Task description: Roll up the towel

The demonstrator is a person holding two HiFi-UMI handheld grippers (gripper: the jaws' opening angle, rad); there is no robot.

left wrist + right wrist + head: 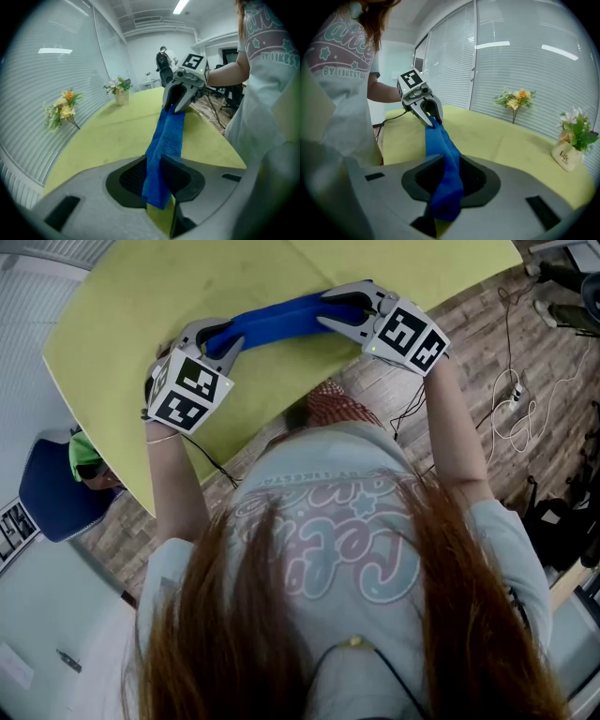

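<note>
A blue towel (pixel 281 319), folded into a long narrow band, is stretched between my two grippers just above the yellow-green table (pixel 131 315). My left gripper (pixel 214 345) is shut on the towel's left end (pixel 157 176), which pokes out behind its jaws. The towel's other end (pixel 447 180) is pinched in my right gripper (pixel 339 310), shut on it. From the left gripper view the right gripper (pixel 179 98) shows at the band's far end; in the right gripper view the left gripper (pixel 427 111) shows likewise.
Artificial flowers (pixel 63 108) and a small vase (pixel 121 91) stand at the table's far side by the blinds. A blue chair (pixel 52 493) sits left of the table's near edge. Cables (pixel 511 409) lie on the wooden floor at right.
</note>
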